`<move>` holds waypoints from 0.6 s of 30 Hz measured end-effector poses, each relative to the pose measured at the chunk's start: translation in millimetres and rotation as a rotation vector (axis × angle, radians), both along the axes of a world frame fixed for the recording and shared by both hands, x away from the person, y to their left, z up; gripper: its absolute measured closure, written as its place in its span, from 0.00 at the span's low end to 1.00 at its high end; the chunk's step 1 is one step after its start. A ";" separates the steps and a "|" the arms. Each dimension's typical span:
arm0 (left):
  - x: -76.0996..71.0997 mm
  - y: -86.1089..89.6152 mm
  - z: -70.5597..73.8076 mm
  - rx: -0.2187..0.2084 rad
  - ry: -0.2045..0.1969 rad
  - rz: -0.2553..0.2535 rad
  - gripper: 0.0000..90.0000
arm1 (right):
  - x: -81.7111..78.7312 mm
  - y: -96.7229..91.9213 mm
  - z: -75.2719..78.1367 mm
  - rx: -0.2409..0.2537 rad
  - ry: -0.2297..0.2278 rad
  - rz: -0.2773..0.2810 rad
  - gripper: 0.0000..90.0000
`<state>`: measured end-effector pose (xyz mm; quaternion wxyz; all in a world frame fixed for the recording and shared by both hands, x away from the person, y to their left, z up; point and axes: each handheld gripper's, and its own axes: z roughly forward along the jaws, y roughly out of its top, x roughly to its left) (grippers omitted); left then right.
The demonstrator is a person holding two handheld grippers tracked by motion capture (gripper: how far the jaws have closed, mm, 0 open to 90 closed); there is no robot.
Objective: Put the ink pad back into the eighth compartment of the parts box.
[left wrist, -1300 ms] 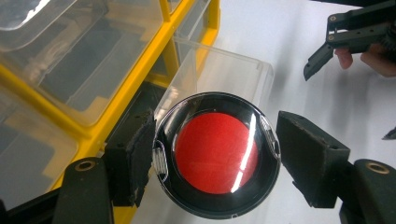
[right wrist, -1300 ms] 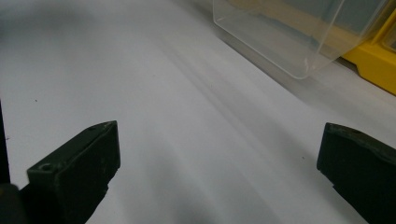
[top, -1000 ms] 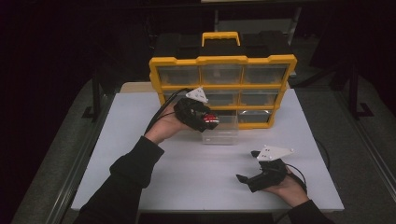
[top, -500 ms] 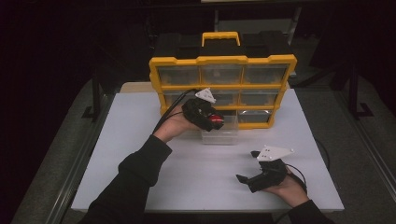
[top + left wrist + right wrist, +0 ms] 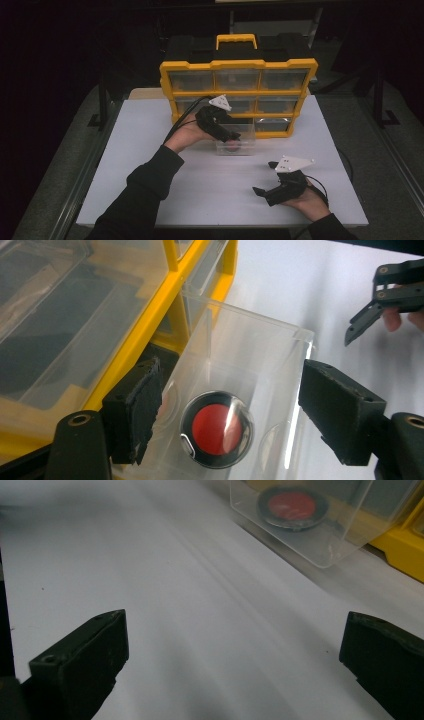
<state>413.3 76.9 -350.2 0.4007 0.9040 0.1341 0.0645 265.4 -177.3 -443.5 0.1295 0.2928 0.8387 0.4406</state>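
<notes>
Left gripper (image 5: 231,141) is hovering with jaws wide apart over a clear drawer (image 5: 240,385) pulled out of the yellow organizer (image 5: 239,95); a round red-and-black disc (image 5: 217,429) is lying inside the drawer. Right gripper (image 5: 264,176), jaws also spread wide and holding nothing, is resting on the white surface (image 5: 150,165), well apart.

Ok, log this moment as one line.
left gripper open over clear drawer | red disc inside | right gripper open, resting on table

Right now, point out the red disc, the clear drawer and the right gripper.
red disc (image 5: 216,429): left gripper view, its red centre.
clear drawer (image 5: 260,347): left gripper view, its floor.
right gripper (image 5: 264,178): high view, between its open jaws.
</notes>
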 end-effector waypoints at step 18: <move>-19.7 44.0 2.8 -0.069 -0.011 0.034 0.22 | -0.3 0.4 -0.4 -0.004 0.003 -0.005 0.00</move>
